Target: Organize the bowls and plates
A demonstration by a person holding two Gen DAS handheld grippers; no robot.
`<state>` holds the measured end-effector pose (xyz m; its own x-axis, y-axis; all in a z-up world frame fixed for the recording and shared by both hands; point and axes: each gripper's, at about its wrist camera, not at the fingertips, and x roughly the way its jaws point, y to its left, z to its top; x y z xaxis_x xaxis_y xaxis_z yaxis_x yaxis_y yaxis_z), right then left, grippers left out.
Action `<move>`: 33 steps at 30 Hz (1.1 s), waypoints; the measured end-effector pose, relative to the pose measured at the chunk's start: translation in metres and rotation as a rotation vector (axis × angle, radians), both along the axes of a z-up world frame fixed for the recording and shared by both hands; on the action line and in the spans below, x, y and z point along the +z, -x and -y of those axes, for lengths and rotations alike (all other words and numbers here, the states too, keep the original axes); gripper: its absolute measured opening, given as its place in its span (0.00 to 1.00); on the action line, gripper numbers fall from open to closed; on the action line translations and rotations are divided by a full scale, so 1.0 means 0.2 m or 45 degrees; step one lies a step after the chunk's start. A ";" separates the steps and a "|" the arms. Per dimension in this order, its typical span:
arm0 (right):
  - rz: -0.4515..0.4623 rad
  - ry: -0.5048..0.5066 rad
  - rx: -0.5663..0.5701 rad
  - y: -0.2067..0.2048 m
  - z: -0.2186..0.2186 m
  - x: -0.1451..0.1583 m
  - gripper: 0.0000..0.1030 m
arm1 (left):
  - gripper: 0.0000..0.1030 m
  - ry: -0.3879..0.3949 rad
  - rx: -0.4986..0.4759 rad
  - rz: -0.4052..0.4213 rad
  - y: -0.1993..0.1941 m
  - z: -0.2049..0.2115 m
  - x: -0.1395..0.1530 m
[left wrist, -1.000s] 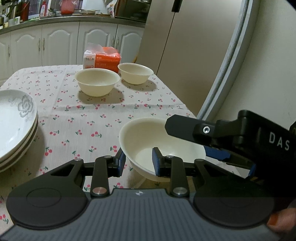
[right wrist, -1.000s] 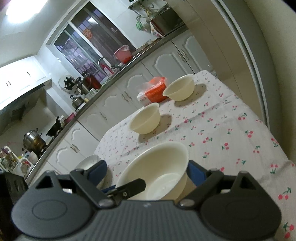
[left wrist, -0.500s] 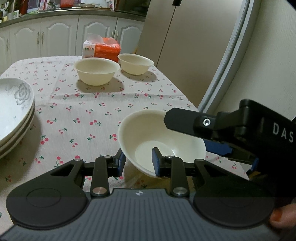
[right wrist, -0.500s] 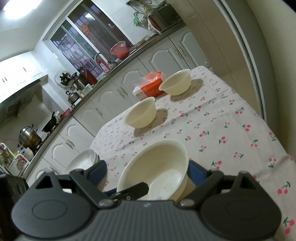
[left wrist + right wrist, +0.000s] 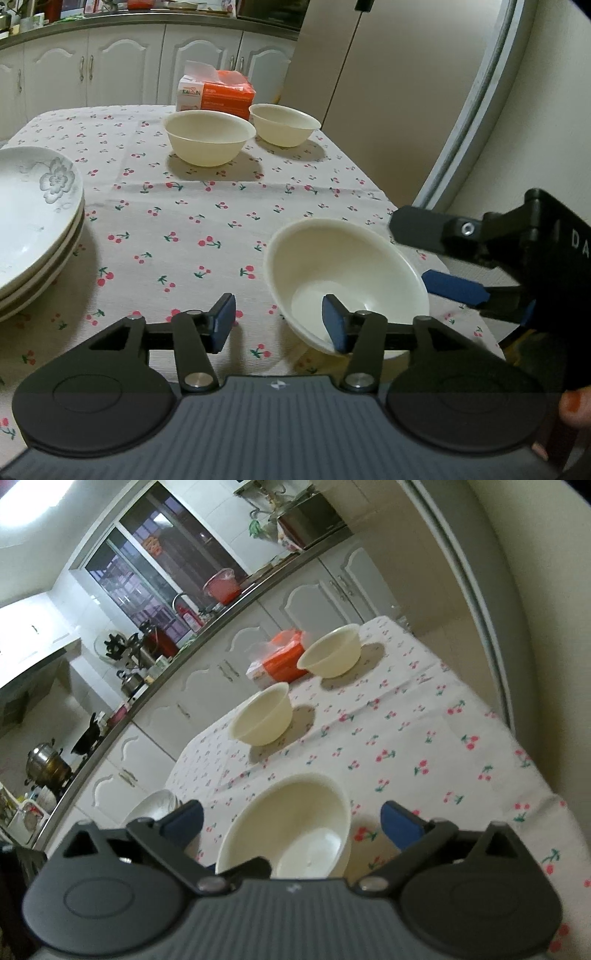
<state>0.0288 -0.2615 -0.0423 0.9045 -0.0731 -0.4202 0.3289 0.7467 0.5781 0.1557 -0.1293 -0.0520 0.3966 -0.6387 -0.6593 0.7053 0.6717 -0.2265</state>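
Near cream bowl [image 5: 347, 280], empty, sits at table's [image 5: 184, 221] 5 o'clock corner. My left claw [image 5: 279, 321] is opening, one pad inside the rim, no longer pinching it. My right claw [image 5: 291, 821] is opening wider around it, untouching. Two empty bowls [image 5: 208, 136] at 12; stacked plates [image 5: 33, 221] at 9.

The right gripper [image 5: 291, 821] has its jaws opening, the blue pads standing clear on either side of a cream bowl [image 5: 286, 834] that sits between them on the cherry-print tablecloth [image 5: 424, 746]. A black finger of the other gripper [image 5: 240, 869] reaches over the bowl's near rim. Farther along the table stand a second cream bowl [image 5: 262, 714] and a third [image 5: 330, 650], with an orange tissue pack [image 5: 279, 661] just beside the third. A stack of white plates [image 5: 153, 805] shows at the left edge.
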 end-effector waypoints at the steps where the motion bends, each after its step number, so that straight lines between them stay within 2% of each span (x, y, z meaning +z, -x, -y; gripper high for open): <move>1: 0.000 0.010 -0.006 0.00 0.00 0.01 0.98 | 0.71 -0.001 0.001 0.003 -0.01 -0.01 0.01; 7: -0.043 0.114 -0.044 -0.03 -0.02 0.09 0.99 | 0.87 0.000 0.019 0.024 -0.03 -0.06 0.04; 11: -0.059 0.202 -0.043 -0.06 -0.05 0.16 0.99 | 0.95 0.004 0.042 0.052 -0.06 -0.11 0.08; 22: -0.080 0.311 0.060 -0.27 -0.13 0.29 0.99 | 0.98 0.013 0.219 0.136 -0.20 -0.33 0.25; 33: -0.142 0.374 0.245 -0.55 -0.29 0.31 0.99 | 1.00 -0.027 0.420 0.140 -0.39 -0.55 0.28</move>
